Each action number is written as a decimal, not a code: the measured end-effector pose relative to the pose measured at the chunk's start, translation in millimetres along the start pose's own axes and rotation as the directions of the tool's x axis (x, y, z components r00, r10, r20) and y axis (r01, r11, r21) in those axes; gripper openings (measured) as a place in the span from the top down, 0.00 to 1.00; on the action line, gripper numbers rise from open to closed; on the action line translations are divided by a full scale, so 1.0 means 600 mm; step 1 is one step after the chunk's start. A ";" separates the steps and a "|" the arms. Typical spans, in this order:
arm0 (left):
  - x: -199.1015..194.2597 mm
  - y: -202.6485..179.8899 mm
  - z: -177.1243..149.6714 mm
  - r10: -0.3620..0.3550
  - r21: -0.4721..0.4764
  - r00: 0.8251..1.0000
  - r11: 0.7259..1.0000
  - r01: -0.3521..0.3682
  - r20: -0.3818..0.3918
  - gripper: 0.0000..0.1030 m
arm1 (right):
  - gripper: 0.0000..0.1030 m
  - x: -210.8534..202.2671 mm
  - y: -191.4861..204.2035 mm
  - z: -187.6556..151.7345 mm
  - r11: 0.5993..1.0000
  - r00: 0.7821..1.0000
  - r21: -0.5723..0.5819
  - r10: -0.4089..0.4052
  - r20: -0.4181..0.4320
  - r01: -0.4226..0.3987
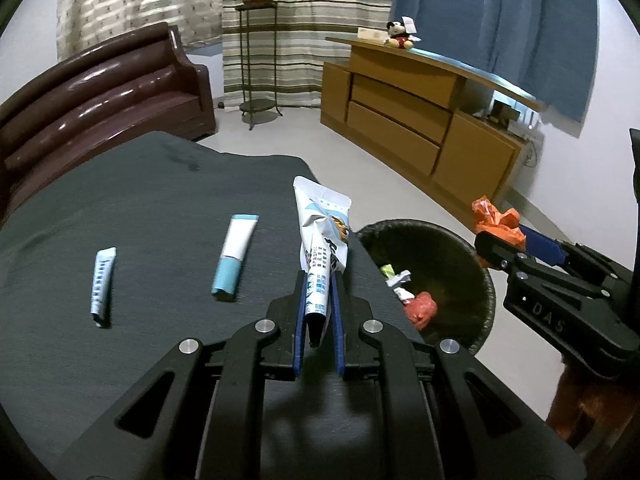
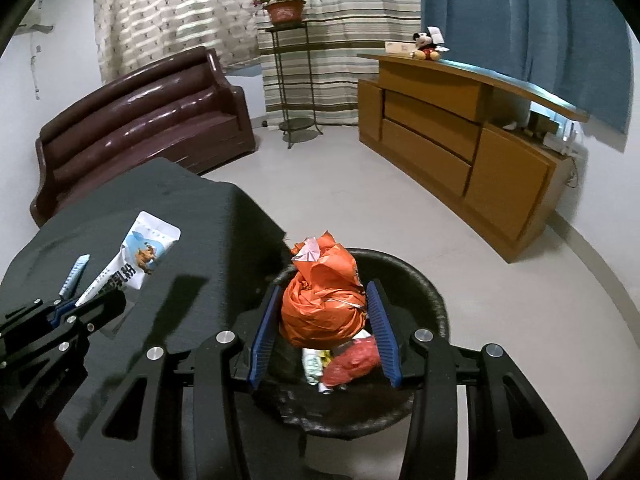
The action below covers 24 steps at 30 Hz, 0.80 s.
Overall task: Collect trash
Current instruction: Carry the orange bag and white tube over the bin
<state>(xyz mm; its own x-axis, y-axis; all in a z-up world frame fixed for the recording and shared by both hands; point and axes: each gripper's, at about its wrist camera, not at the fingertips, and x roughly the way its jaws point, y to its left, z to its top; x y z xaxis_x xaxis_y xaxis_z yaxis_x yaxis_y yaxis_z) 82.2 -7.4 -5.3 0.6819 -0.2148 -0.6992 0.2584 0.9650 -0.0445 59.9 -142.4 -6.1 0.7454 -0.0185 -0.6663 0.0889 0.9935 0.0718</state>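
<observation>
1. Your left gripper (image 1: 319,280) is clamped on the lower end of a crumpled white snack pouch with blue print (image 1: 322,236), which stands up between the blue pads above the dark grey cloth-covered table (image 1: 140,208), near its right edge.
2. Your right gripper (image 2: 323,304) holds a knotted orange plastic bag (image 2: 322,300) between its blue pads; the pads touch the bag on both sides.
3. That bag hangs directly over the round black waste bin (image 2: 434,292), which stands on the pale floor just beside the table's edge.
4. Inside the bin you can see a crumpled red wrapper (image 2: 352,362) and a white-and-green wrapper (image 2: 314,366) lying next to each other.
5. Two pieces lie flat on the table, left of the pouch: a white tube with a light-blue cap end (image 1: 234,258) and, further left, a small flattened blue-and-white tube (image 1: 102,284). They are apart from each other.
6. Beyond the table stand a dark brown leather sofa (image 1: 104,92) and a wooden sideboard (image 1: 404,116).
</observation>
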 end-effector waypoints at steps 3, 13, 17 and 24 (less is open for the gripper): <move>0.008 -0.014 -0.001 -0.006 0.013 1.000 1.000 0.006 -0.005 0.89 | 0.57 0.003 -0.014 -0.004 1.000 1.000 0.009 -0.014 -0.005 0.014; 0.032 -0.064 0.000 -0.026 0.057 1.000 0.998 0.027 -0.015 0.89 | 0.57 0.010 -0.040 -0.011 0.999 0.999 0.033 -0.034 -0.011 0.034; 0.045 -0.074 0.001 -0.026 0.065 0.999 0.998 0.027 -0.022 0.89 | 0.57 0.013 -0.047 -0.014 0.998 0.999 0.042 -0.037 -0.013 0.038; 0.061 -0.076 0.004 -0.032 0.080 0.999 0.996 0.034 -0.028 0.89 | 0.57 0.018 -0.059 -0.015 0.997 0.999 0.058 -0.050 -0.013 0.051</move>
<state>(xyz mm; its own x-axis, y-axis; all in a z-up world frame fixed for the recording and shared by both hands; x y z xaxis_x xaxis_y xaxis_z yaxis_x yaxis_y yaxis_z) 96.9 -59.9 -26.8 0.6543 -0.2410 -0.7168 0.3349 0.9422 -0.0110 58.6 -177.0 -22.6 0.7314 -0.0670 -0.6786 0.1650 0.9830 0.0808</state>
